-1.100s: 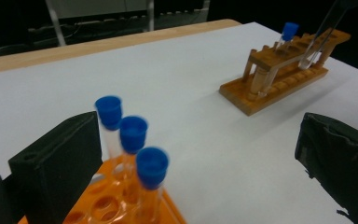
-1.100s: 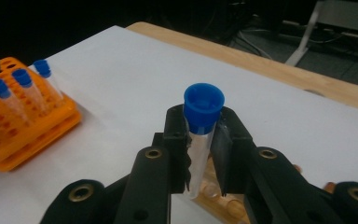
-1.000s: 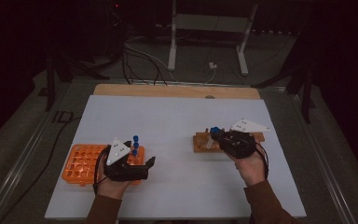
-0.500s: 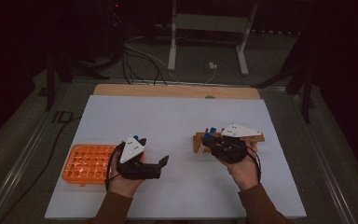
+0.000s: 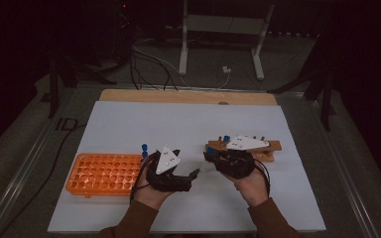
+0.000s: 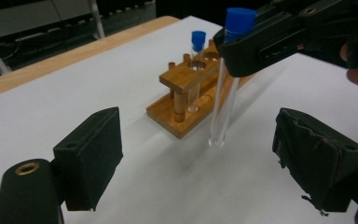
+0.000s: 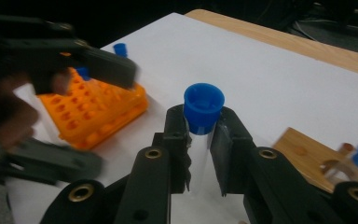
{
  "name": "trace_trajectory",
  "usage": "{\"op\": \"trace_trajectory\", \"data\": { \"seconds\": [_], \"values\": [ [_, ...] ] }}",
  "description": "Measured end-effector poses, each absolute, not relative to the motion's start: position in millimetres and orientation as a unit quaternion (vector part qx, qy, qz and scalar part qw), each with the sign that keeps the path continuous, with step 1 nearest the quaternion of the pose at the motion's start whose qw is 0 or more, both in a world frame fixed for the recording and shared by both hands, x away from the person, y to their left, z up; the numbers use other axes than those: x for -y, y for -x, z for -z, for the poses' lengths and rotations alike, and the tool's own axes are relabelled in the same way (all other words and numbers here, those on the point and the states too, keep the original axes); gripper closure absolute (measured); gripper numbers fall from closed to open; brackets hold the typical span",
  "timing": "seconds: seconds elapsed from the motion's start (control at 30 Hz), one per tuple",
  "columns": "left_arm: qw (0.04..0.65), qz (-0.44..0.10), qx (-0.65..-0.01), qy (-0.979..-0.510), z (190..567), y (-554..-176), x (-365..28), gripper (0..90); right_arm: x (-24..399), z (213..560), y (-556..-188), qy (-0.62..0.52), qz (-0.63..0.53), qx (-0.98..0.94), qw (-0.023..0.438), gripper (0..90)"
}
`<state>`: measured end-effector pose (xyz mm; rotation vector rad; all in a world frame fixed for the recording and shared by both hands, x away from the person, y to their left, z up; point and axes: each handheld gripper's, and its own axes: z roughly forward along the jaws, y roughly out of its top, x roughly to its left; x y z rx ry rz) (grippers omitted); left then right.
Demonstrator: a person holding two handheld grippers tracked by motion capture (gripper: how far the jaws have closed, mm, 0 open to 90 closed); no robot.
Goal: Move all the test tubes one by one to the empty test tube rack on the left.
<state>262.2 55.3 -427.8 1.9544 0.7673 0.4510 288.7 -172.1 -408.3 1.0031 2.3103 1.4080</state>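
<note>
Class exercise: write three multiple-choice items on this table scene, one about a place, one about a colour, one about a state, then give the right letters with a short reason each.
1. Where does the orange rack lie on the table?
A. left side
B. right side
C. far edge

2. What colour is the cap of the tube held by the right gripper?
A. red
B. blue
C. white

3. How do the jaws of the left gripper stand?
A. clamped on the tube
B. clamped on the wooden stand
C. apart, holding nothing

Answers:
1 A, it sits left in the high view.
2 B, the cap is blue.
3 C, both pads stand clear of the tube.

Brown sleeves (image 5: pixel 144 218), black grippers
</note>
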Motion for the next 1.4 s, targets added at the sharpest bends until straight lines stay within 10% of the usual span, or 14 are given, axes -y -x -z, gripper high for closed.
{"op": "trace_trajectory", "data": {
  "seconds": [0.47, 0.87, 1.4],
  "values": [
    [0.458, -0.184, -0.296, -0.818, 435, -268, -32, 63.8, 159, 410, -286, -0.331, -0.49, -0.8, 0.102, 77.1],
    [0.467, -0.17, -0.29, -0.818, 435, -268, -34, 76.9, 159, 411, -286, -0.329, -0.491, -0.801, 0.093, 76.5],
    [0.463, -0.167, -0.318, -0.811, 440, -272, -46, 77.1, 175, 407, -289, -0.343, -0.503, -0.785, 0.116, 14.8]
  ]
}}
